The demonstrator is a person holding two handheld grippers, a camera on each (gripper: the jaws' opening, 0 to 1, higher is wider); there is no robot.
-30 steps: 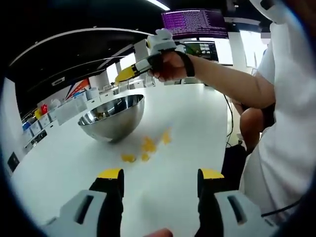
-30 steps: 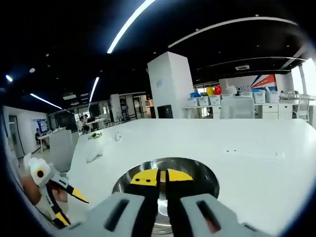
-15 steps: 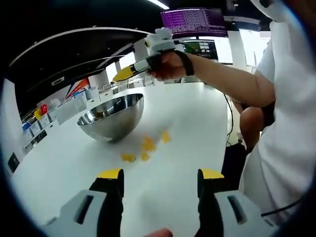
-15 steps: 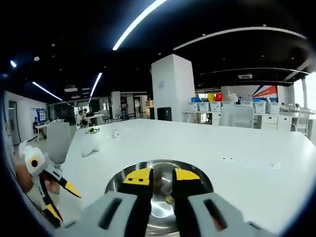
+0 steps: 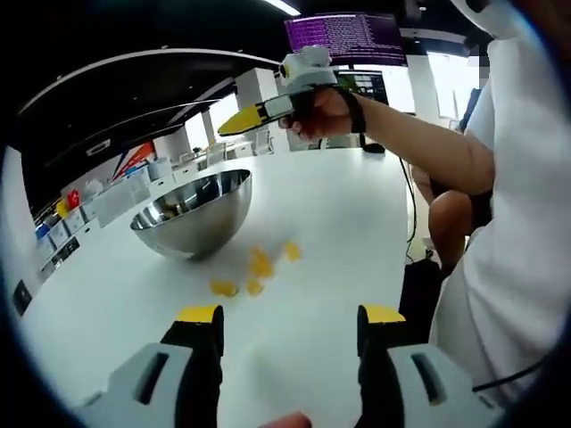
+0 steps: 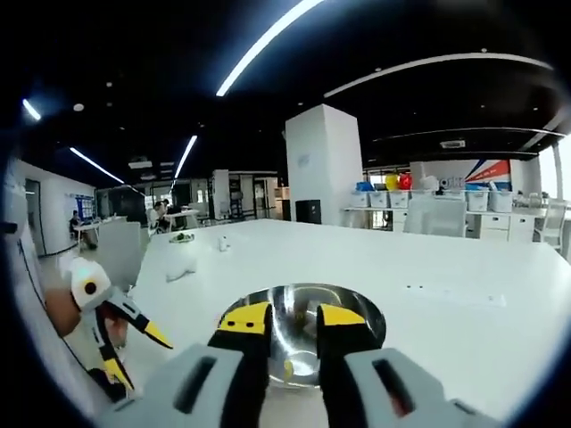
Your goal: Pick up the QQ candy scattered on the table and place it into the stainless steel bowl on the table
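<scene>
Four yellow QQ candies [image 5: 254, 267] lie scattered on the white surface [image 5: 330, 223] just beside the stainless steel bowl [image 5: 190, 212], between it and our left tongs [image 5: 292, 314], whose jaws are spread wide and hold nothing. Our right tongs [image 6: 292, 317] hover above the bowl, jaws parted with nothing between them. At least one candy sits inside the bowl.

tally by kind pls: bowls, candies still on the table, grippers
Bowl: 1
Candies on the table: 4, at
Grippers: 2, the left gripper low over the table, the right gripper above the bowl
Total: 7
</scene>
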